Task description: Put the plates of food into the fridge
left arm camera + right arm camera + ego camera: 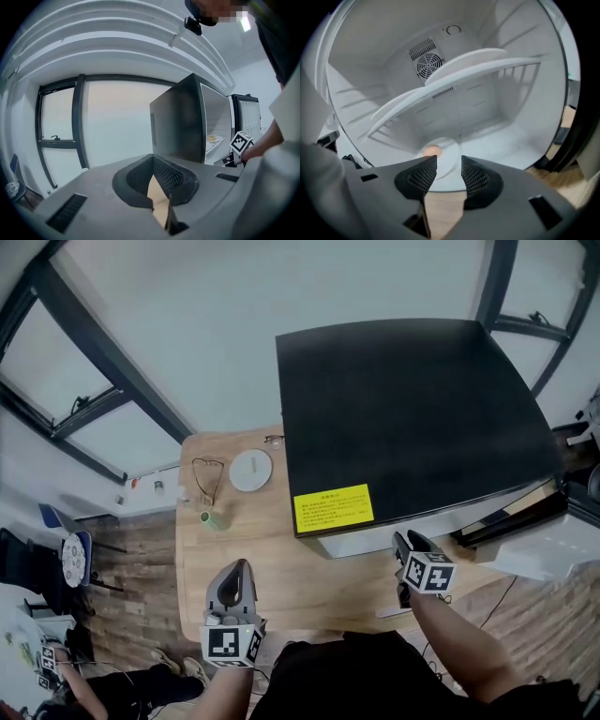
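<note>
Plate of food lies on the fridge floor, just ahead of the right gripper, whose jaws stand wide apart with nothing between, I think to leave it there. Left gripper is closed and empty, held aside above the table

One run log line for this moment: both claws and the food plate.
left claw: shut, empty | right claw: open, empty | food plate: inside fridge
</note>
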`<control>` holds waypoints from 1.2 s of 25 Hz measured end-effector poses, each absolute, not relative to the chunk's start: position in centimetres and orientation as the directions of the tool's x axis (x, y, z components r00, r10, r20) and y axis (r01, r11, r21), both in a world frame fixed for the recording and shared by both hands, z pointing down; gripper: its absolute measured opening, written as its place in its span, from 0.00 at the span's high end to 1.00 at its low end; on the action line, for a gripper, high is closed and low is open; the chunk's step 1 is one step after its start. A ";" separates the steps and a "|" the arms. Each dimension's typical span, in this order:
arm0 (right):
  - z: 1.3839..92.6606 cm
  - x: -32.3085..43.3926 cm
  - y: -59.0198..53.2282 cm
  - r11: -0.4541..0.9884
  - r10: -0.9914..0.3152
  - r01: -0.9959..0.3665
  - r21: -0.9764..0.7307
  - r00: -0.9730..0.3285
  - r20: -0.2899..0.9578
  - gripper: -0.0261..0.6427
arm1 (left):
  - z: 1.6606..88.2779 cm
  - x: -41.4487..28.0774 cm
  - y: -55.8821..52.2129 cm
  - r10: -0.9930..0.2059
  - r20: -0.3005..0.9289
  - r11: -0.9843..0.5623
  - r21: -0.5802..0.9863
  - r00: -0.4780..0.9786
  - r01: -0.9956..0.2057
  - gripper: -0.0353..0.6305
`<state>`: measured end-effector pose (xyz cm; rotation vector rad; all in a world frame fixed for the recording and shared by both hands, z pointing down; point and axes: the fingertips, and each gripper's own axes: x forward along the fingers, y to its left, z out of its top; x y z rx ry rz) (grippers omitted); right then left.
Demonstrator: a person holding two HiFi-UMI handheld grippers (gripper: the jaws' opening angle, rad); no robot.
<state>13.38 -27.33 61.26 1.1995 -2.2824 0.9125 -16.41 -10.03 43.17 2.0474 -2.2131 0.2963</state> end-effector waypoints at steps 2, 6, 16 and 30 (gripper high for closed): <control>59.8 13.4 -26.8 0.479 -0.573 -0.792 -0.379 -0.609 0.548 0.70 | 43.2 -15.4 -10.4 -0.977 0.206 0.045 -0.067 -0.058 -0.997 0.94; 56.8 15.3 -25.7 0.535 -0.599 -0.748 -0.393 -0.664 0.447 0.81 | 42.8 -12.6 -11.1 -0.982 0.190 -0.037 -0.118 0.014 -0.992 0.94; 49.0 18.7 -24.3 0.659 -0.669 -0.723 -0.208 -0.690 0.278 0.93 | 43.5 -7.9 -12.9 -0.978 0.176 -0.127 -0.085 0.110 -0.988 0.94; 47.1 19.1 -25.8 0.664 -0.685 -0.732 -0.154 -0.677 0.267 0.93 | 43.3 -8.2 -13.1 -0.982 0.170 -0.098 -0.065 0.086 -0.993 0.94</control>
